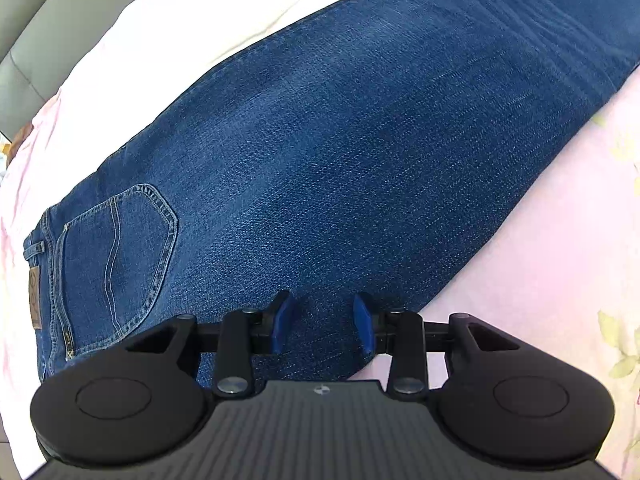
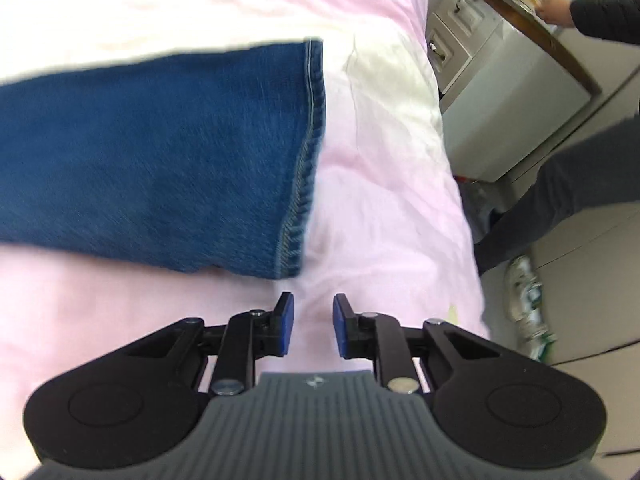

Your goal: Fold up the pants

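Jeans point(image 1: 340, 152), blue denim, lie flat on a bed covered with a pink sheet point(image 1: 540, 240), and both grippers hang over them with nothing between their pads. In the left wrist view, the left gripper point(image 1: 323, 322) points down at the near edge of the denim, its blue-padded fingers point(image 1: 282, 320) standing apart with only the cloth showing below the gap; whether the tips touch the fabric cannot be told. Out from there the pants stretch diagonally, the leg running toward the upper right. The seat end lies at the lower left, where a stitched back pocket point(image 1: 120, 264), a belt loop and a brown leather patch point(image 1: 35, 300) on the waistband show. Pale yellow-green flower prints mark the sheet at the right edge, and a grey padded headboard point(image 1: 36, 20) curves across the upper left corner. In the right wrist view, the right gripper point(image 2: 313, 326) hovers over bare pink sheet just beside the leg's near corner, its fingers a little apart and empty. The hemmed leg end point(image 2: 308, 152) lies ahead and to the left, slightly blurred. Beyond the bed's right edge stand a white cabinet point(image 2: 500, 100) with drawers and a person in dark trousers point(image 2: 560, 204) and a patterned shoe, one hand point(image 2: 554, 8) reaching to a container on the cabinet's top.
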